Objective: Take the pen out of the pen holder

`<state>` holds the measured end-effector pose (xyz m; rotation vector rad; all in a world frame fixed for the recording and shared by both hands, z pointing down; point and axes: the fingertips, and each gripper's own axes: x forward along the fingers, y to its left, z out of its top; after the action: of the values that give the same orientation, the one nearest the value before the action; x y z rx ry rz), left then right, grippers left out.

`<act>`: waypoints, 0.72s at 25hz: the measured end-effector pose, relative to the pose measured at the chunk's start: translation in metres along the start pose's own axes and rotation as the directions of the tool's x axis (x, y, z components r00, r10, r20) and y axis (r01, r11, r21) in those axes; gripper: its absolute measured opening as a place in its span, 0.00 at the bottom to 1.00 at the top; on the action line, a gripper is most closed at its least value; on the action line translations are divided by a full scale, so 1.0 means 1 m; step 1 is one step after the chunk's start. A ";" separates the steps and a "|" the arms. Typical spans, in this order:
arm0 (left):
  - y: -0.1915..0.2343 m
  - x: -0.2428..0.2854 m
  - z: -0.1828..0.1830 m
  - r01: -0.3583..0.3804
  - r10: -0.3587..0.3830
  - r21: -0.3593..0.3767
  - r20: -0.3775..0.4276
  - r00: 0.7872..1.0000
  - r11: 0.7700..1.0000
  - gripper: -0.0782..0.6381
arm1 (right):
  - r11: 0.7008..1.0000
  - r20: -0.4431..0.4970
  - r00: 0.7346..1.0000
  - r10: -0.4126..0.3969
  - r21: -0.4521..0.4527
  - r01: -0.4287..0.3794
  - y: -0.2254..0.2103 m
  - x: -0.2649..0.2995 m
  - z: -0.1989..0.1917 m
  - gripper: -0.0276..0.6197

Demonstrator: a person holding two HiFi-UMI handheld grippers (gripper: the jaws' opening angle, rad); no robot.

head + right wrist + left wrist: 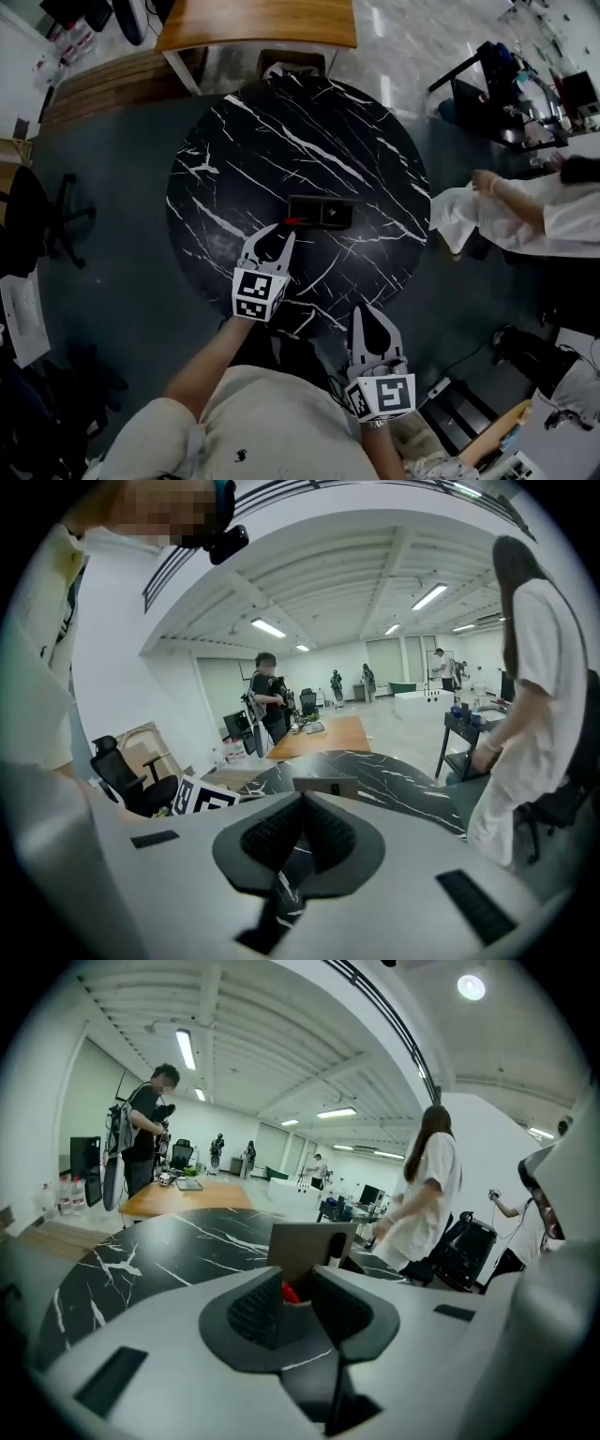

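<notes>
The left gripper holds its jaws slightly apart, the red-ended pen showing between them, before the pen holder. The right gripper is closed, empty.

open-plan office: desks, monitors, swivel chairs, ceiling strip lights.

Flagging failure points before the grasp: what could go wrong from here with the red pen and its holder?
1. Only the tip of the red pen sits between the open left tongs; closing there may pinch it off-centre and let it slip.
2. The right tongs are shut, away from the pen holder, so nothing steadies it; pulling could drag it across the marble table.
</notes>
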<state>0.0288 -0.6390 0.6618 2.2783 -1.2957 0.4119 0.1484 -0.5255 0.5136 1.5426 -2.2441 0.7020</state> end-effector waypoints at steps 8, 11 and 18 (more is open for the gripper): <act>0.013 0.036 -0.019 -0.002 -0.001 -0.053 -0.059 0.998 0.999 0.22 | 0.999 -0.022 1.000 -0.008 0.032 0.008 -0.006 0.025 -0.003 0.07; 0.011 0.042 -0.018 -0.002 0.001 -0.024 -0.065 0.998 1.000 0.22 | 0.999 -0.030 0.999 -0.014 0.036 0.015 -0.008 0.028 -0.004 0.07; 0.004 0.034 -0.009 0.013 -0.012 0.022 -0.050 0.999 1.000 0.20 | 0.999 -0.028 1.000 -0.009 0.035 0.010 -0.009 0.026 -0.007 0.07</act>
<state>0.0424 -0.6606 0.6871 2.2787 -1.2579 0.4784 0.1471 -0.5443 0.5345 1.5491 -2.2141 0.7589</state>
